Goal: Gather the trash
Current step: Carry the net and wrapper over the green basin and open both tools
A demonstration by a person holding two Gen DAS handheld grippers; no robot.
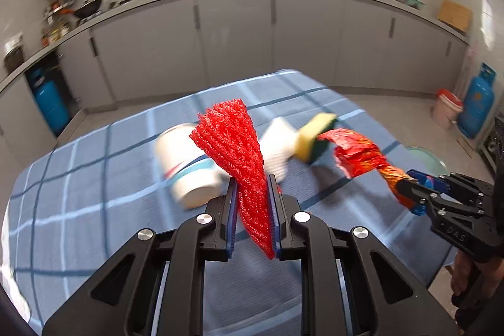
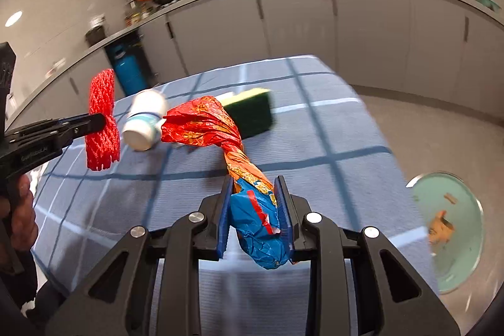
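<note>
My left gripper [image 1: 252, 181] is shut on a red foam net sleeve [image 1: 233, 140], which sticks up above the blue checked tablecloth [image 1: 94, 178]. The same red net sleeve [image 2: 102, 118] shows at the left of the right wrist view, held by the left gripper [image 2: 105, 120]. My right gripper [image 2: 255, 181] is shut on a twisted snack wrapper [image 2: 208, 122], red-orange at the far end and blue between the pads. That wrapper [image 1: 356, 153] and the right gripper [image 1: 406, 181] appear at the right of the left wrist view.
A white paper cup [image 2: 145, 122] lies on its side on the cloth, beside a yellow-green sponge [image 2: 252, 109] and a white block [image 1: 277, 140]. A pale green bin [image 2: 453, 238] with scraps inside stands on the floor right of the table. Cabinets and blue gas cylinders [image 1: 477, 99] lie beyond.
</note>
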